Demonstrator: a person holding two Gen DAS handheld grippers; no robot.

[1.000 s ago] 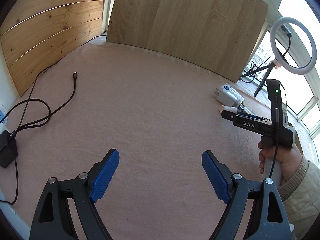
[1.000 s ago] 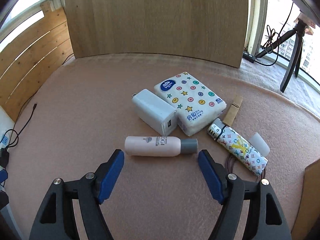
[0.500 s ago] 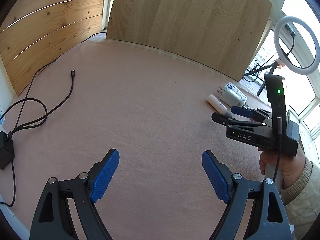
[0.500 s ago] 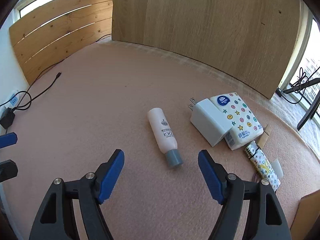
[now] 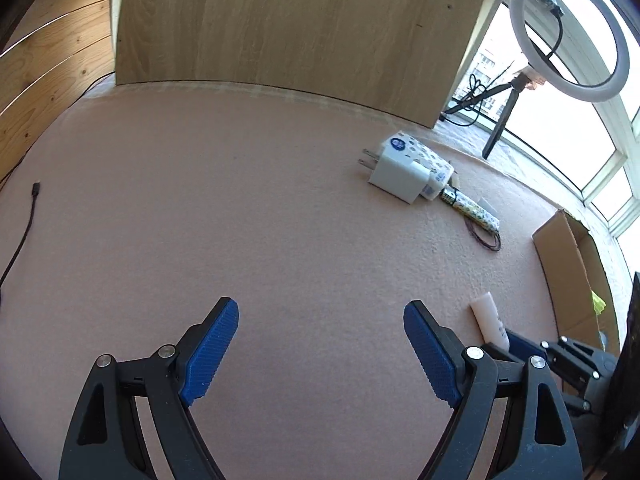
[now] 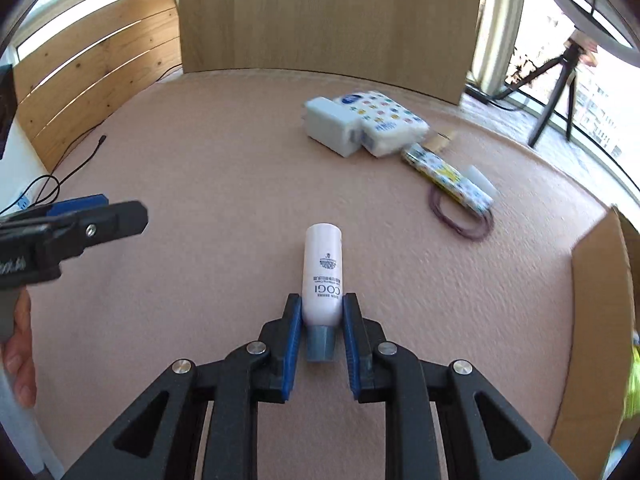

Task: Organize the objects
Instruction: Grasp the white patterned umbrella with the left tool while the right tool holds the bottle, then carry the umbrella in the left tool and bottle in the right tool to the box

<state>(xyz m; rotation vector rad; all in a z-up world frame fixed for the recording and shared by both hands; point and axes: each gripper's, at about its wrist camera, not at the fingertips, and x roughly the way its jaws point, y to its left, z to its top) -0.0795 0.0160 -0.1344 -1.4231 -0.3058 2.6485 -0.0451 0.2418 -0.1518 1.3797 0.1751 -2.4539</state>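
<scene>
The right hand-held gripper [image 6: 322,322] is closing on the pink bottle [image 6: 323,270]: its blue pads [image 6: 294,334] sit against the bottle's lower body just above the grey cap, which points back toward the camera. The bottle lies along the gripper's line over the pink counter [image 6: 224,184]. The left hand-held gripper [image 5: 320,344] hangs above bare counter with its jaws wide apart and nothing between them; in the right wrist view it shows at the left edge, held by a hand [image 6: 18,354]. Farther back on the counter a white charger [image 6: 330,126] lies touching a spotted tissue pack [image 6: 384,122]. Just beside the pack lies a patterned lighter [image 6: 448,174], near a dark hair tie [image 6: 460,220]. A cardboard box [image 6: 600,320] stands at the right edge. A black cable [image 5: 24,232] trails on the left
</scene>
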